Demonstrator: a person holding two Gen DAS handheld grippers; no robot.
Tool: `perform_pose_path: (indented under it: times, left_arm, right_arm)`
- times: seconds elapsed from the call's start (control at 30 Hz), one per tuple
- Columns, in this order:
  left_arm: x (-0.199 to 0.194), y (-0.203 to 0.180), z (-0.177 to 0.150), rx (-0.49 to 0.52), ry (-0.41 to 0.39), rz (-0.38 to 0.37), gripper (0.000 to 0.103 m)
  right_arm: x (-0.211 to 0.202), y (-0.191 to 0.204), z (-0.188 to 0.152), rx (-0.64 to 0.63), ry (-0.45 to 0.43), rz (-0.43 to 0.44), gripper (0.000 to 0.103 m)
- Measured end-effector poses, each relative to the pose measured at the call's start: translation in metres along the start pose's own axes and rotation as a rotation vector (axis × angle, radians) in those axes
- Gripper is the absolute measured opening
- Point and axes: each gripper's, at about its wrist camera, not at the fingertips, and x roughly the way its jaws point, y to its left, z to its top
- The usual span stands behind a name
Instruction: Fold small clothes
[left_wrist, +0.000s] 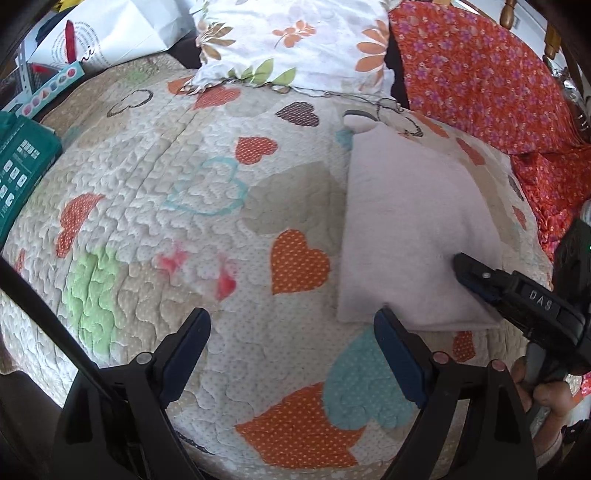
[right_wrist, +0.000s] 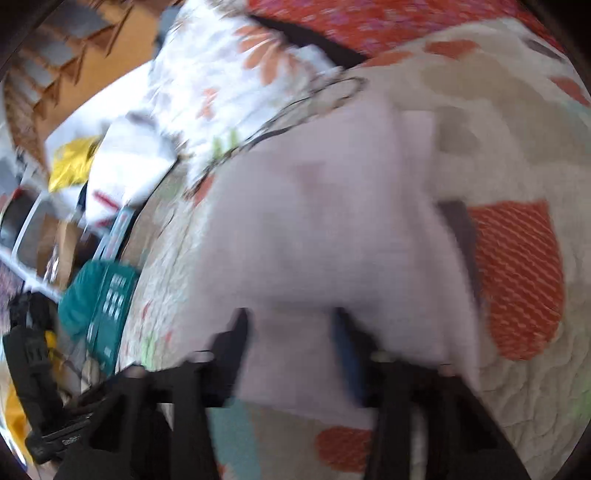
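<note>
1. Pale lilac garment (left_wrist: 413, 236), folded flat, lies on the heart-patterned quilt (left_wrist: 207, 206), right of centre in the left wrist view.
2. Its long axis runs from the near edge, just beyond the left gripper (left_wrist: 291, 354), away toward the floral pillow (left_wrist: 295, 40); the far end narrows to a small rounded tab with a dark grey edge.
3. The near end is a straight folded edge, and the sides are roughly parallel.
4. Left gripper: jaws stand wide apart over bare quilt, with nothing between them; its right finger (left_wrist: 399, 362) sits just at the garment's near left corner, and contact cannot be judged.
5. Right gripper (left_wrist: 466, 268) comes in from the right edge of the left wrist view with its tip on the garment's near right part; its handle is held by a hand (left_wrist: 543, 395).
6. The right wrist view is smeared by motion. It shows the right gripper (right_wrist: 291, 332) with jaws narrowed and garment (right_wrist: 314, 229) fabric between them; whether the pads press on it cannot be told.
7. Only the left wrist view shows the garment's whole outline and the orange flowered cloth (left_wrist: 480, 74) to the right.
8. Only the right wrist view shows a dark layer at the garment's right edge, and a teal box (right_wrist: 99, 306) with clutter beside the bed.
</note>
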Motion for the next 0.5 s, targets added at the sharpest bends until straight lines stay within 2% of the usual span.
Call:
perform_pose_path:
  times: [0.07,0.17,0.23,0.4,0.5]
  left_arm:
    - [0.000,0.002,0.002,-0.018,-0.005,-0.007,0.089]
    - [0.000,0.000,0.005,-0.037,-0.013,-0.032,0.089]
    - [0.000,-0.005,0.006,-0.035,-0.013,-0.038,0.089]
    - [-0.001,-0.019,0.007,-0.012,-0.030,-0.031,0.089]
    - [-0.008,-0.030,0.006,0.026,-0.071,-0.002,0.089]
  right_arm:
    - [-0.011,-0.009,0.004,0.044,-0.045,-0.021,0.027]
    - [-0.028,-0.004,0.005,-0.008,-0.135,-0.139,0.027]
    - [-0.034,0.001,0.003,-0.030,-0.170,-0.166,0.030]
    - [-0.040,0.012,0.003,-0.088,-0.211,-0.211,0.039]
    - [-0.039,0.009,0.003,-0.094,-0.205,-0.236,0.039]
